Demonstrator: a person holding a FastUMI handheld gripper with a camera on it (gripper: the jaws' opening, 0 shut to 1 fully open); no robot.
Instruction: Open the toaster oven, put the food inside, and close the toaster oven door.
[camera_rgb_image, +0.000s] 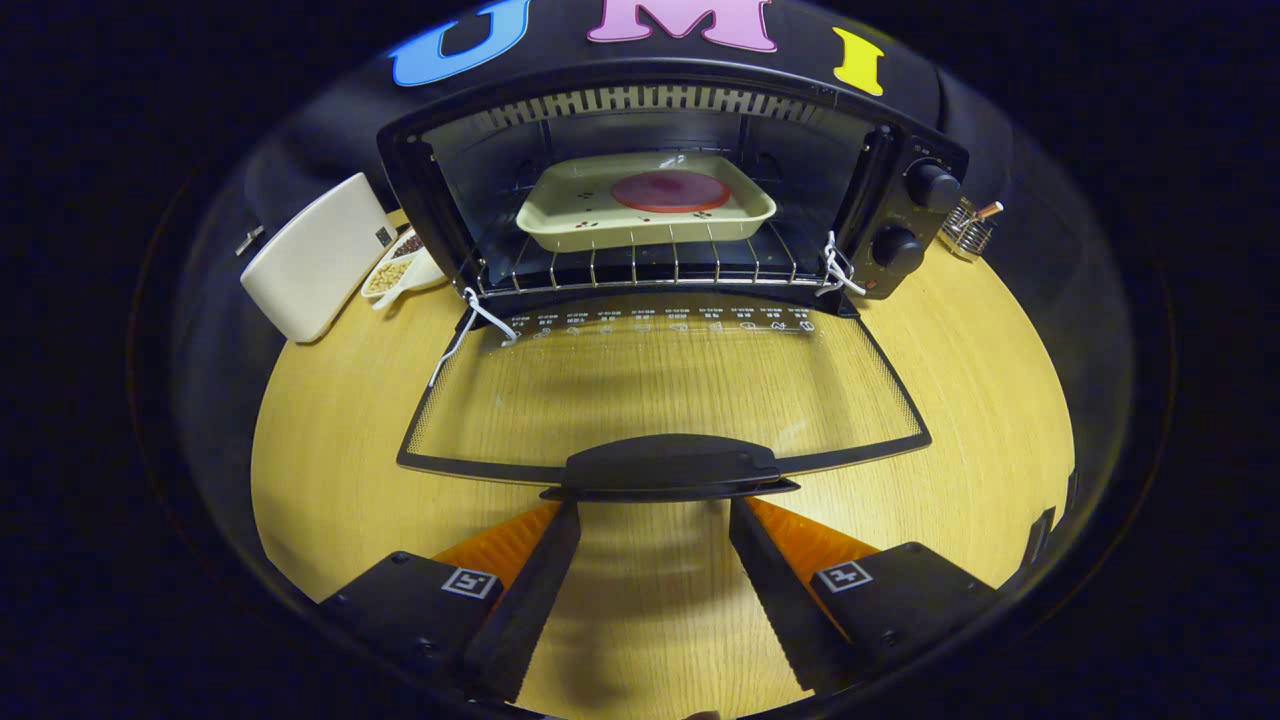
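Looking forward along the gripper (655, 515), its fingers (540, 560) stand spread apart with nothing between them, their tips just short of the door handle (668, 466) at lower centre of the frame. The glass door (660, 385) lies folded flat over the wooden tabletop (980, 400), likely because the loading is done. At upper centre, the toaster oven (905, 215) gapes open, and the tray (560, 215) carrying a round reddish food (670, 190) sits on the wire rack inside. I judge the fingers are lined up to catch the handle and lift the door shut. A white box (315, 255) and a small snack dish (400, 268) rest at the upper left.
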